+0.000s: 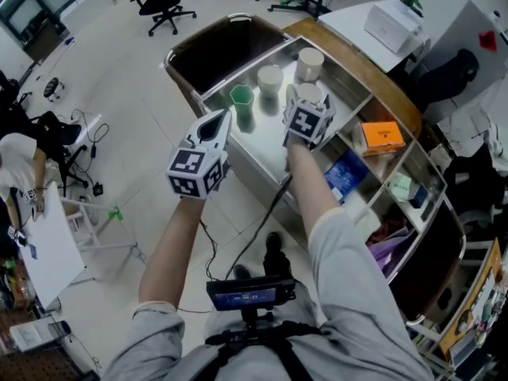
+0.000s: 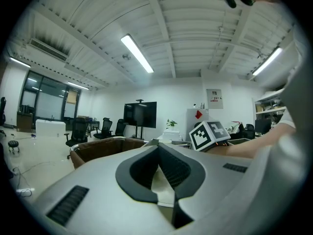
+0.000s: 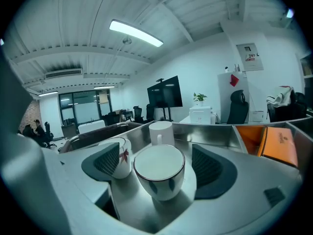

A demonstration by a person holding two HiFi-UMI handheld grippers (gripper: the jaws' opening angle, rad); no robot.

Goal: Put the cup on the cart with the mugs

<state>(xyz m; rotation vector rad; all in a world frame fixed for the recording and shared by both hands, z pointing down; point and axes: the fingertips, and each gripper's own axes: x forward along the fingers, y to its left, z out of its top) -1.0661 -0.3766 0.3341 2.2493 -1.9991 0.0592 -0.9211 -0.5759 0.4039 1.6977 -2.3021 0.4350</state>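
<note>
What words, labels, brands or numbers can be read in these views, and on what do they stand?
No text is legible in any view.
Orange box: a faint mark on its lid, too blurred to read.
Wall notice: print too small to read.
Blue packet: print too small to read.
Red diamond sign: no lettering can be made out.
</note>
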